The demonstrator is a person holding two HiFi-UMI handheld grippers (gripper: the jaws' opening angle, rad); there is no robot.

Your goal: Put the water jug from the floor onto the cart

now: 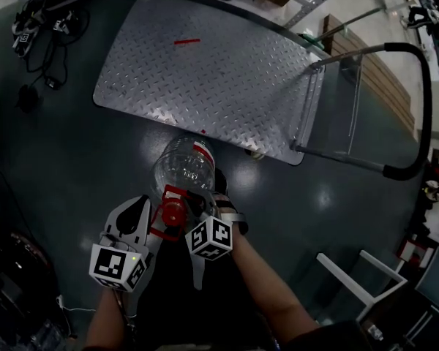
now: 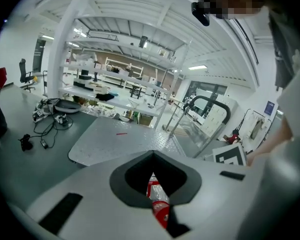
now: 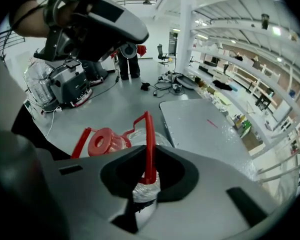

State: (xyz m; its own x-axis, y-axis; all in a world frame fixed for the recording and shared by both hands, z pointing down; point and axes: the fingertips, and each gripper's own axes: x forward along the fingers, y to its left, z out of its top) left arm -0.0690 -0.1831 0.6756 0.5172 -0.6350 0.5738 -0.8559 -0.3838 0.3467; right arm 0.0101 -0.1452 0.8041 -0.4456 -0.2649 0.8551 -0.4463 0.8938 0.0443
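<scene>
A clear water jug with a red cap and a red carry handle hangs tilted above the dark floor, just in front of the cart's near edge. My left gripper is shut on the handle's left side; red plastic shows between its jaws. At the cap's right, my right gripper is shut on the red handle bar, with the cap beside it. The cart's checker-plate deck lies bare ahead, its black push handle at the right.
Cables and gear lie on the floor at the cart's far left. A white frame stands on the floor at lower right. Wooden boards and shelving are beyond the cart's handle end.
</scene>
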